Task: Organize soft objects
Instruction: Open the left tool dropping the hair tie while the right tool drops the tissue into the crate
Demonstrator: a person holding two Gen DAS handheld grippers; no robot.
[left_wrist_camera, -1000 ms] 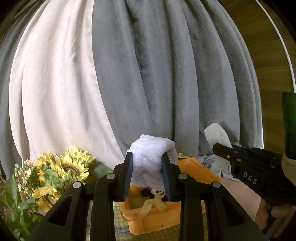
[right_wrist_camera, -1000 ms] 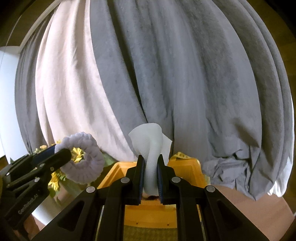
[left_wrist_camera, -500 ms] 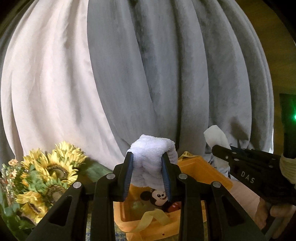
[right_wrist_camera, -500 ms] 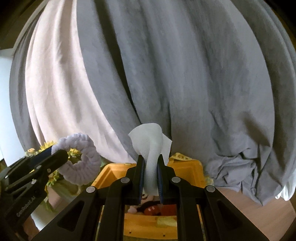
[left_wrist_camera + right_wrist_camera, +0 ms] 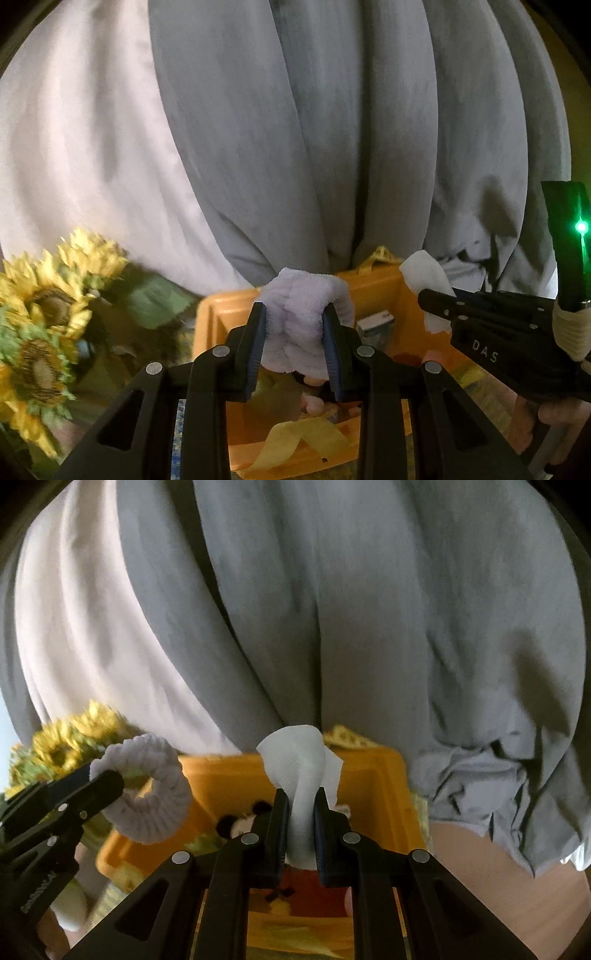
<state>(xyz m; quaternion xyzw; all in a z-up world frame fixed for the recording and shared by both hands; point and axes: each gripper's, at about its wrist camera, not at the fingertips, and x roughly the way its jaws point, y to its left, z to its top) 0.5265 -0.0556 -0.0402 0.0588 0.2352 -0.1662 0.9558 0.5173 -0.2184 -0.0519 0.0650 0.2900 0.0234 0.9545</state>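
Note:
My left gripper [image 5: 294, 343] is shut on a fluffy pale lilac scrunchie [image 5: 301, 317] and holds it over the orange bin [image 5: 214, 317]. The scrunchie also shows as a ring in the right wrist view [image 5: 155, 794]. My right gripper [image 5: 300, 825] is shut on a white tissue [image 5: 301, 771], above the same orange bin [image 5: 373, 775]. The tissue and right gripper also show in the left wrist view [image 5: 424, 277]. A Mickey Mouse plush [image 5: 240, 823] lies inside the bin.
Grey and white curtains [image 5: 295, 129] hang close behind the bin. Artificial sunflowers [image 5: 40, 314] stand to the left. A yellow ribbon [image 5: 295, 439] lies at the bin's front. Wooden table surface [image 5: 498, 878] shows to the right.
Both grippers have moved forward and down, nearer the bin, still holding the scrunchie and the tissue. The bin's inside now fills more of both views.

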